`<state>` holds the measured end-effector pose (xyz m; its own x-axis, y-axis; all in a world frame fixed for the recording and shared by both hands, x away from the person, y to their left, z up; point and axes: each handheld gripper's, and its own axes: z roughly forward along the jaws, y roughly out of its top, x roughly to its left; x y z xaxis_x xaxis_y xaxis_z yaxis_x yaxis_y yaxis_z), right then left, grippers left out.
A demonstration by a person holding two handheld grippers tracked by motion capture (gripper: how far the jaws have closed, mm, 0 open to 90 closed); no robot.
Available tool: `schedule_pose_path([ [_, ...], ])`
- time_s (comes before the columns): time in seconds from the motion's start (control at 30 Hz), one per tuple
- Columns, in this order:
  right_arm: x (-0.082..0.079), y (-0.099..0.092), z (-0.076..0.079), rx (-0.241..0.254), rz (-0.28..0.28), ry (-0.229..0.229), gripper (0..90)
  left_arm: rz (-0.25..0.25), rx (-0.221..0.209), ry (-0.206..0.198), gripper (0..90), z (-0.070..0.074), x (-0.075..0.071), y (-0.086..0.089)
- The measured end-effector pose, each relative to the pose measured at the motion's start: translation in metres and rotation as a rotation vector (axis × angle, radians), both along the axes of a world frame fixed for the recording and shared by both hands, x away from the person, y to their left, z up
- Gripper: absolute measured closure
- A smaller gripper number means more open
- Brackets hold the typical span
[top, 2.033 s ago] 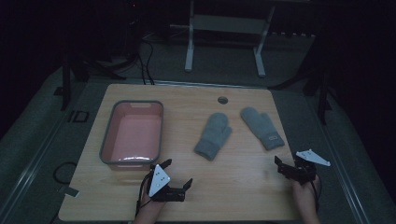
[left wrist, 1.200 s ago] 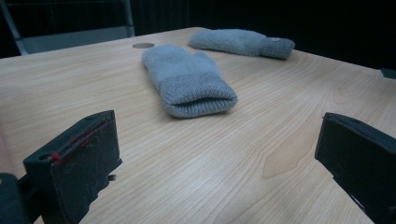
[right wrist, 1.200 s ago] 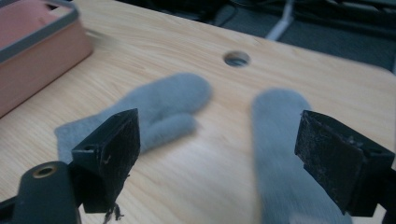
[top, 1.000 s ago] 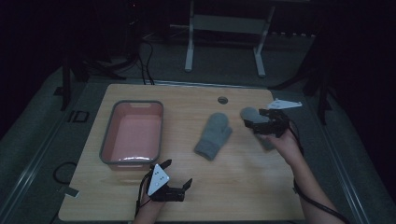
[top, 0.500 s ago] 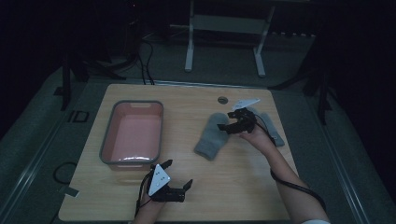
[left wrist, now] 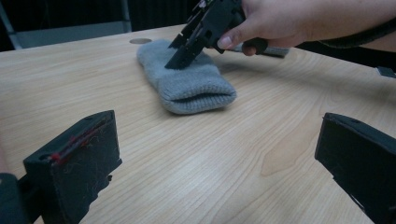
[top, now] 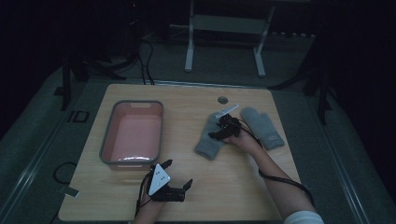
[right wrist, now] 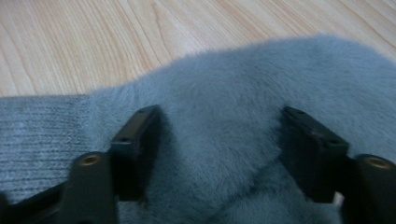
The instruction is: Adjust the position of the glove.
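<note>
Two grey mittens lie on the wooden table. The left mitten (top: 205,142) (left wrist: 191,86) (right wrist: 233,79) has my right gripper (top: 217,132) (left wrist: 180,55) (right wrist: 219,140) pressed down into its fluffy upper part. Its jaws have just been closing; they stand partly apart, sunk in the fabric, with a hump of mitten between them. The right mitten (top: 264,127) lies just beyond the hand. My left gripper (top: 179,172) (left wrist: 217,154) rests near the table's front edge, open, with nothing between its jaws, pointing toward the left mitten's knitted cuff.
A pink tray (top: 108,144) with a grey rim stands at the left of the table. A small round hole (top: 222,100) sits near the far edge. A metal stand's legs are on the floor behind the table.
The right hand has swung from the table's right side leftward and down onto the left mitten. The left gripper has stayed where it was.
</note>
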<state>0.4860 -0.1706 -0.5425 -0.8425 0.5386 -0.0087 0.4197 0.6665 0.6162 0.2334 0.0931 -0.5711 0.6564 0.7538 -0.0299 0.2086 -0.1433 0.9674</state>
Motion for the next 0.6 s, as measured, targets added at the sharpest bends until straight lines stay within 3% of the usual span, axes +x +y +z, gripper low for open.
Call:
schedule_pose_path([
  [0.1, 0.0, -0.002, 0.002, 0.0, 0.018, -0.006, 58.8, 0.001, -0.003, 0.001, 0.2, 0.0, 0.0, 0.0],
  [0.23, -0.004, 0.002, 0.007, -0.017, 0.04, -0.017, 75.7, 0.001, -0.005, 0.005, 0.3, 0.0, 0.001, 0.0],
  [0.33, -0.007, 0.002, 0.013, -0.003, 0.061, -0.007, 78.7, 0.001, -0.008, 0.005, 0.2, 0.0, 0.001, 0.001],
  [0.43, -0.017, 0.0, 0.027, 0.056, 0.09, -0.005, 79.2, 0.002, -0.008, 0.004, 0.3, 0.0, 0.001, 0.001],
  [0.6, -0.043, 0.002, 0.051, 0.136, 0.2, -0.004, 79.2, 0.008, -0.015, 0.004, 0.2, 0.0, 0.001, 0.001],
])
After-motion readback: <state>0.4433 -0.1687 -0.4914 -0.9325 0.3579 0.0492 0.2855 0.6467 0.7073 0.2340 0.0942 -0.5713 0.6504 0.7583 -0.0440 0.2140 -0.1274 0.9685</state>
